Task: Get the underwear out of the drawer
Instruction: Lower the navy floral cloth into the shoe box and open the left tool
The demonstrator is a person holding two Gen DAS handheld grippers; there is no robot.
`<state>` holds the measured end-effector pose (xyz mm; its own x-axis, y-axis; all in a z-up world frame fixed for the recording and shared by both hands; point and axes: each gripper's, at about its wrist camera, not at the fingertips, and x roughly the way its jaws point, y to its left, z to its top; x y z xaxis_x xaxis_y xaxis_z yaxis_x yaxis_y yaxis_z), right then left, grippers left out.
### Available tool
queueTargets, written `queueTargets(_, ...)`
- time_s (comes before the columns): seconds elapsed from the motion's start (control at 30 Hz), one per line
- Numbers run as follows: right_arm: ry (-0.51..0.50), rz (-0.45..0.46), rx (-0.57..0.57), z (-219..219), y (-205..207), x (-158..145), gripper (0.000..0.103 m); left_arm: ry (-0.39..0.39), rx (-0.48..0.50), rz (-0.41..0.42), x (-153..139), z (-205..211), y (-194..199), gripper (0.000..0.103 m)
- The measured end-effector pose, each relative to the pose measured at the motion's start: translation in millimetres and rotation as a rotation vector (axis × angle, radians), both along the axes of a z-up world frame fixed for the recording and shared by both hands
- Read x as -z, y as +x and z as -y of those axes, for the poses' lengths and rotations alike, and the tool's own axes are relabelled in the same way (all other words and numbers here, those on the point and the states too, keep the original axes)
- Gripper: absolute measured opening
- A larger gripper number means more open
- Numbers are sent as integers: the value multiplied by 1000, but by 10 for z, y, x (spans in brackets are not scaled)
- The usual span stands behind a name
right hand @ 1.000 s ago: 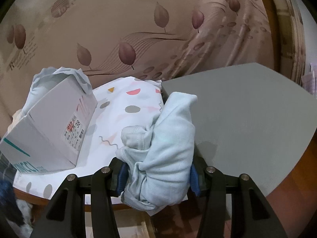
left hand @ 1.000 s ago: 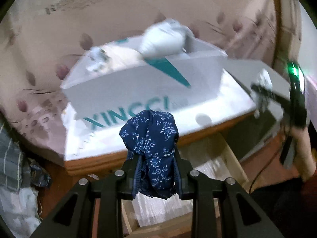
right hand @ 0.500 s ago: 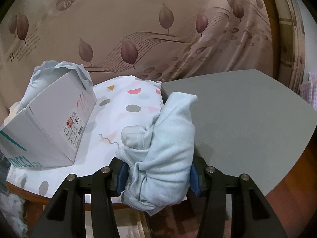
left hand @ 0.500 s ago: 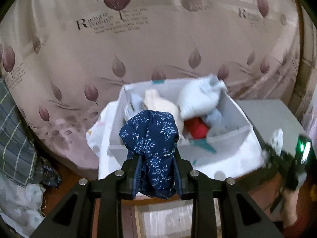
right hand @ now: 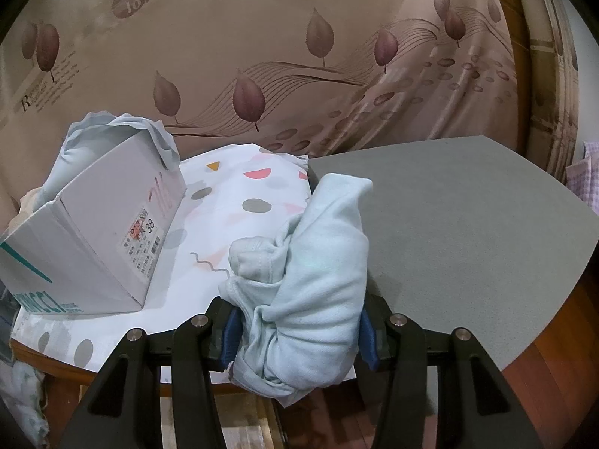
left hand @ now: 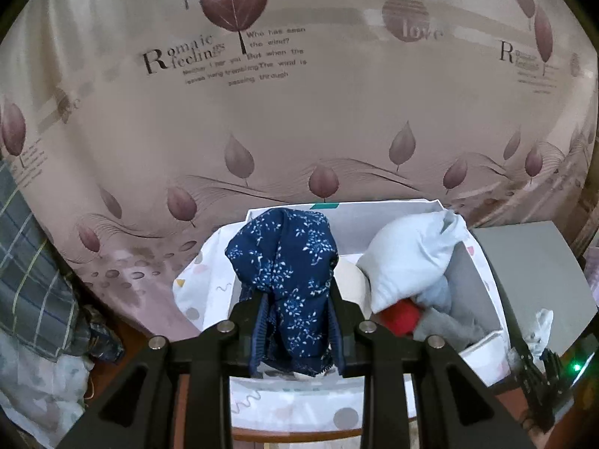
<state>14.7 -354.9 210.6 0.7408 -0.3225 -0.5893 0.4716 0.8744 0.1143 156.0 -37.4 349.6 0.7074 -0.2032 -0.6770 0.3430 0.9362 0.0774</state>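
Note:
My left gripper (left hand: 297, 321) is shut on navy underwear with a white flower print (left hand: 286, 262), held up over the near edge of a white open box (left hand: 483, 288). Inside that box lie a pale blue bundle (left hand: 408, 258), a red piece (left hand: 402, 316) and grey pieces (left hand: 445, 327). My right gripper (right hand: 299, 336) is shut on bunched pale blue underwear (right hand: 318, 273), held above the seam between a patterned white cloth (right hand: 224, 205) and a grey mat (right hand: 468, 217). In the right wrist view the box (right hand: 97, 232) stands at the left. The right gripper (left hand: 539, 355) shows at the lower right of the left wrist view.
A leaf-print curtain (left hand: 299, 112) hangs behind the table. A checked garment (left hand: 26, 280) and other cloth lie at the left. The table's wooden edge (right hand: 48, 364) runs along the front, with floor below.
The left gripper has risen with the navy underwear, and the box's inside has come into view below it. The right gripper and its pale blue bundle have stayed still.

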Motion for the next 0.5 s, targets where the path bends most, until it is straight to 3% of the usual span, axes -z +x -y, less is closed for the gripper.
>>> queueTargets(0.2,2,-2,-2,-9,0,-6,47,1,-39,-74,223,-26,267,28)
queueTargets(0.5,5,-1,2,-4,-10,-9,47,58,-75,-187,831,-129,531,28)
